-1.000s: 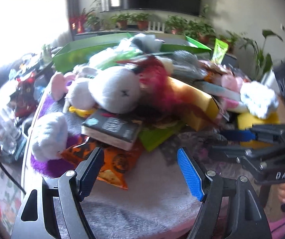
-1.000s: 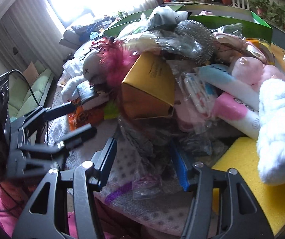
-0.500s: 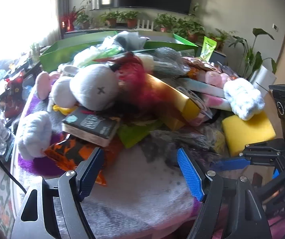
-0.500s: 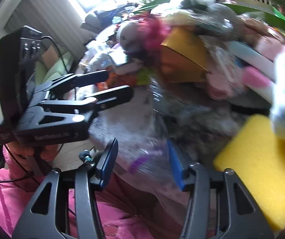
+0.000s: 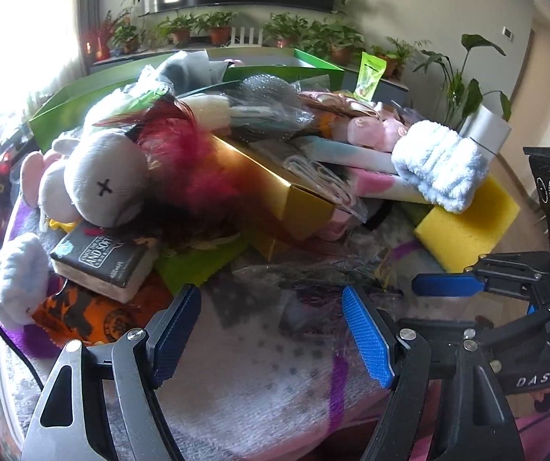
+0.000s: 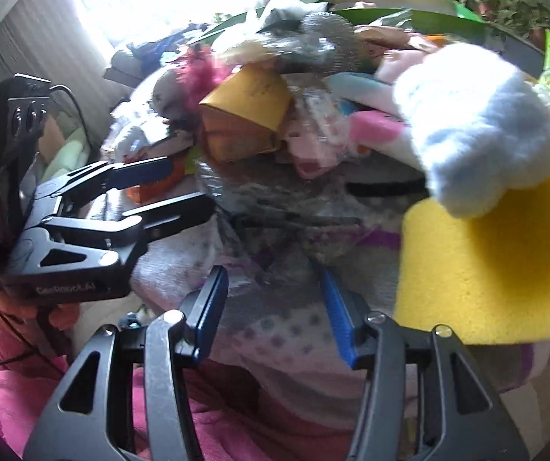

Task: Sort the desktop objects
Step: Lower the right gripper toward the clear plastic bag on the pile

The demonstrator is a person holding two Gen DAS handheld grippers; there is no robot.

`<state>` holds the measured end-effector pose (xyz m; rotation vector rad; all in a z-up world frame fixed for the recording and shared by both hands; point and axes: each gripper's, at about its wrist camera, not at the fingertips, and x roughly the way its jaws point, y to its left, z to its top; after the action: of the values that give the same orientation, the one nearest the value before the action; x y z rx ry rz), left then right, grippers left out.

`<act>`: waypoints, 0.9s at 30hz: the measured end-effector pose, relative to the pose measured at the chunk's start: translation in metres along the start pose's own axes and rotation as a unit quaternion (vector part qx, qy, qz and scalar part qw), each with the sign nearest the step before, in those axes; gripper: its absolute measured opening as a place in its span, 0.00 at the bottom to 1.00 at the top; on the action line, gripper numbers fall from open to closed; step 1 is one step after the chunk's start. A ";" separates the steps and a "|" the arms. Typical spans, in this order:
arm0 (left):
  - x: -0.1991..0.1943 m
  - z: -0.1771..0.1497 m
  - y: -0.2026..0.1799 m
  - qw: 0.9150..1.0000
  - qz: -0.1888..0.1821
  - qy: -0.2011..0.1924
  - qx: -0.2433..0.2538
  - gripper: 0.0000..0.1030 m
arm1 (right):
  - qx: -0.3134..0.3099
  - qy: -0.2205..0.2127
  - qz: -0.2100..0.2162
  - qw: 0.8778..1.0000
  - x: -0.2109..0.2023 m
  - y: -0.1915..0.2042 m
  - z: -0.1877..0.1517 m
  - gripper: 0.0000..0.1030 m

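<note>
In front of the pile, both the left gripper (image 5: 271, 330) and right gripper (image 6: 271, 307) hang spread and empty — maybe grab the yellow sponge (image 6: 494, 265) first, from its free edge.

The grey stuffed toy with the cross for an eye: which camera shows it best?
The left wrist view: the stuffed toy is sharp, unobstructed, its cross eye plain. The right wrist view shows only a blurred grey patch behind pink feathers.
</note>
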<state>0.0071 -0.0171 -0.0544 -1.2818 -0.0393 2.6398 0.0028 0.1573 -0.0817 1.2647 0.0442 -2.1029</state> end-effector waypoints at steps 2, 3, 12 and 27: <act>0.001 0.001 0.000 1.000 -0.007 0.001 -0.004 0.74 | 0.013 -0.003 0.001 1.000 0.000 -0.008 -0.001 0.49; 0.003 0.002 0.000 1.000 -0.011 0.003 -0.007 0.74 | 0.022 -0.004 0.004 1.000 0.000 -0.013 -0.001 0.49; 0.016 -0.002 -0.006 0.998 -0.055 0.027 -0.007 0.74 | 0.032 -0.019 0.036 0.999 0.017 -0.017 0.004 0.32; 0.014 0.001 -0.003 0.994 -0.103 0.016 -0.027 0.68 | 0.010 -0.019 0.074 0.997 0.016 -0.022 0.007 0.14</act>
<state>-0.0015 -0.0110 -0.0642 -1.2629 -0.2257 2.4586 -0.0194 0.1634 -0.0975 1.2006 -0.0857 -2.0034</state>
